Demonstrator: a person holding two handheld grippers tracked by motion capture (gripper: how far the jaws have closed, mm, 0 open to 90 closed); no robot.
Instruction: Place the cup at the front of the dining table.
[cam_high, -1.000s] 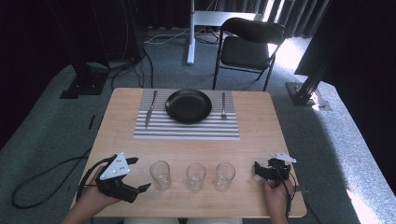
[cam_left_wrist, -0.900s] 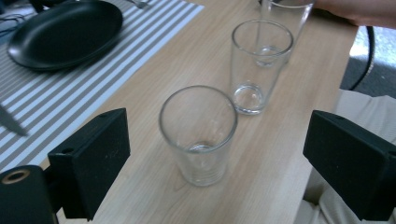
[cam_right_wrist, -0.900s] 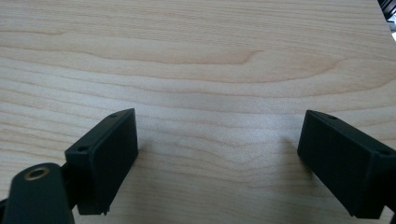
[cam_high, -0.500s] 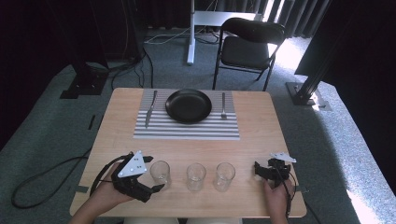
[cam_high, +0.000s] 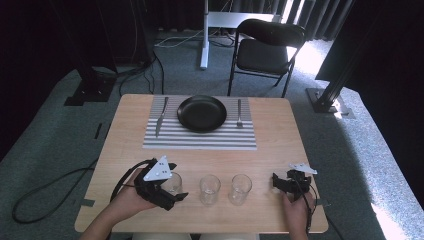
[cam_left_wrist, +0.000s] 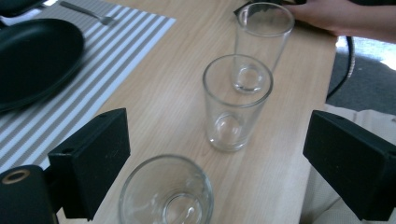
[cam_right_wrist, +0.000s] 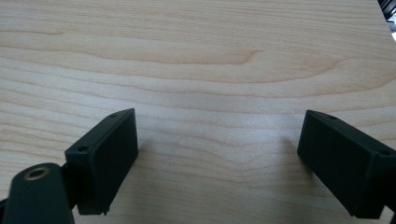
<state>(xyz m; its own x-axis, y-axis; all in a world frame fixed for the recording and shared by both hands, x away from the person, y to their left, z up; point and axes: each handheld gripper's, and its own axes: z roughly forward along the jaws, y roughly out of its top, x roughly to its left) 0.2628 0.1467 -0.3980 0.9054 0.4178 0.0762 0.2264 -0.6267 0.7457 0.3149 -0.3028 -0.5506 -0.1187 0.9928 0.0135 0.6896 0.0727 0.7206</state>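
- The nearest glass (cam_left_wrist: 166, 193), a clear round tumbler with a thick base, stands upright at the left end of a row of three near the table's front edge, between the jaws of the left gripper (cam_left_wrist: 212, 163).
- The middle glass (cam_left_wrist: 236, 100) and the far glass (cam_left_wrist: 261, 44) are the same clear, tapered shape, upright, each a little apart from the next.
- The left gripper's jaws, blocky matt black pads, are spread wide on either side of the nearest glass; whether either pad touches it I cannot tell.
- In the high view a grey three-cornered plate tops the left gripper (cam_high: 167, 192), held in the person's left hand (cam_high: 125, 202).
- The right gripper (cam_right_wrist: 219, 158) rests low over bare wood, its jaws wide apart and holding nothing.
- The table (cam_high: 280, 150) is pale wood with a visible grain.
- Farther back, a striped grey-and-white placemat (cam_high: 200, 140) carries a round black plate (cam_high: 202, 113), a knife (cam_high: 160, 117) to one side, a fork (cam_high: 239, 112) to the other.
- Beyond the table stands a black folding chair (cam_high: 267, 50) on grey carpet.
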